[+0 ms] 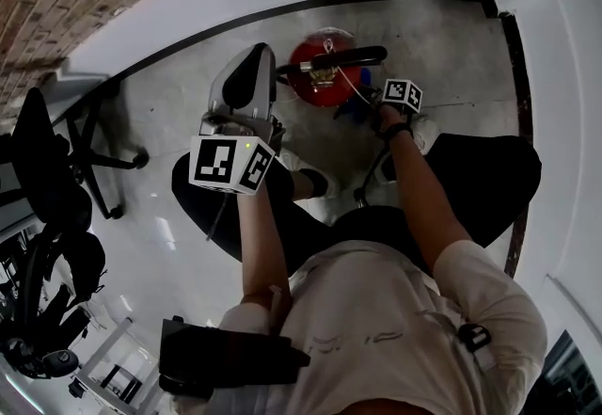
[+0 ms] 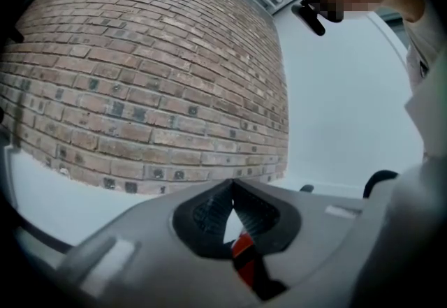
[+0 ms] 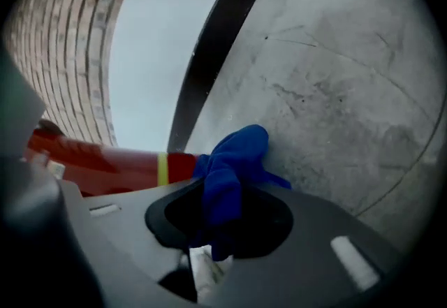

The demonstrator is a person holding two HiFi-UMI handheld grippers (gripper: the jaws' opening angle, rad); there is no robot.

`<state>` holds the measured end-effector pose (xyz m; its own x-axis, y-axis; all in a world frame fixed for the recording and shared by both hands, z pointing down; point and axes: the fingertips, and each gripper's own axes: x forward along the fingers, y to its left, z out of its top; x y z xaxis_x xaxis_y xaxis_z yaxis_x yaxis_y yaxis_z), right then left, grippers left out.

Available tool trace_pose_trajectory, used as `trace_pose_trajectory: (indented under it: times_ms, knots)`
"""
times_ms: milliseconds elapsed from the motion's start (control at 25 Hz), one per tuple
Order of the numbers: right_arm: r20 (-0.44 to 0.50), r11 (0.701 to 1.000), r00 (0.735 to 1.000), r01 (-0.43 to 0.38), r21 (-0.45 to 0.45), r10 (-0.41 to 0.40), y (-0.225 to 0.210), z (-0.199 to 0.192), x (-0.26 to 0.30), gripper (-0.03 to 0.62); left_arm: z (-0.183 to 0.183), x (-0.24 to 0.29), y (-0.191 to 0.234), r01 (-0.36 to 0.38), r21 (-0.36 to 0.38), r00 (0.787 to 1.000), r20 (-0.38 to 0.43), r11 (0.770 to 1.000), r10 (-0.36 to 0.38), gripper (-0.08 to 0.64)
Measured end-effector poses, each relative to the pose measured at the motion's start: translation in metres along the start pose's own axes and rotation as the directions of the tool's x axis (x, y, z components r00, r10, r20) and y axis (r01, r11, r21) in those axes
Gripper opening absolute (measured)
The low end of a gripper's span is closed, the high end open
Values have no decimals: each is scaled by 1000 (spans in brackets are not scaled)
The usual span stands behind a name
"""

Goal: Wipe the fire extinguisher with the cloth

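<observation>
Mid-wipe, I'd say: my right gripper (image 1: pixel 369 105) clamps the blue cloth (image 3: pixel 237 153) against the fire extinguisher (image 1: pixel 306 63). The left gripper (image 2: pixel 232 188) is closed and empty. Next, sweep along the red body.

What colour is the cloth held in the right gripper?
Blue cloth, clearest in right gripper view.

White short-sleeved T-shirt (image 1: pixel 404 328), black trousers (image 1: pixel 489 187), black wrist strap (image 1: pixel 395 132) — grey left gripper (image 2: pixel 232 184) and right gripper (image 3: pixel 222 202), black-and-white marker cubes (image 1: pixel 230 164).

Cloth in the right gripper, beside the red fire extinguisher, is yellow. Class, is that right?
No: the cloth is blue, as the right gripper view shows. The right gripper does hold it beside the red fire extinguisher.
</observation>
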<state>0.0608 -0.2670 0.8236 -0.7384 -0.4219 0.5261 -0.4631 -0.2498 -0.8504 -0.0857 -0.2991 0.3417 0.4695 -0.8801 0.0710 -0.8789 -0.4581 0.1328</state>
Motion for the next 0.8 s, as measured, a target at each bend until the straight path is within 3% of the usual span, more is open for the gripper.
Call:
trace_pose_trajectory:
  times_ms: [120, 200, 280, 360, 480, 600, 680, 800]
  knots:
    - [-102, 980, 979, 165, -114, -177, -31, -14, 15, 87, -2, 10, 7, -2, -8, 1000, -8, 1000, 2, 3]
    - [-115, 957, 959, 239, -161, -259, -44, -18, 19, 78, -3, 15, 11, -1, -14, 1000, -10, 1000, 1, 3]
    - [-119, 941, 946, 274, -197, -300, -48, -16, 21, 80, -4, 20, 17, -3, -15, 1000, -12, 1000, 3, 2]
    - [-148, 946, 947, 253, -201, -284, -40, -9, 21, 81, -5, 25, 23, -10, -12, 1000, -13, 1000, 10, 3]
    - [-184, 978, 971, 121, -169, -151, 1, 15, 12, 86, -1, 34, 27, -5, -15, 1000, -2, 1000, 5, 3]
    - [-134, 981, 986, -124, -150, 104, 90, 58, -24, 89, 10, 40, 33, 4, -16, 1000, 18, 1000, -4, 3]
    - [-97, 948, 952, -299, -106, 289, 164, 80, -61, 89, 18, 45, 37, 3, -20, 999, 34, 1000, -2, 3]
    - [-151, 846, 842, -530, -53, 518, 254, 89, -113, 89, 34, 55, 35, 22, -16, 998, 64, 1000, -21, 2]
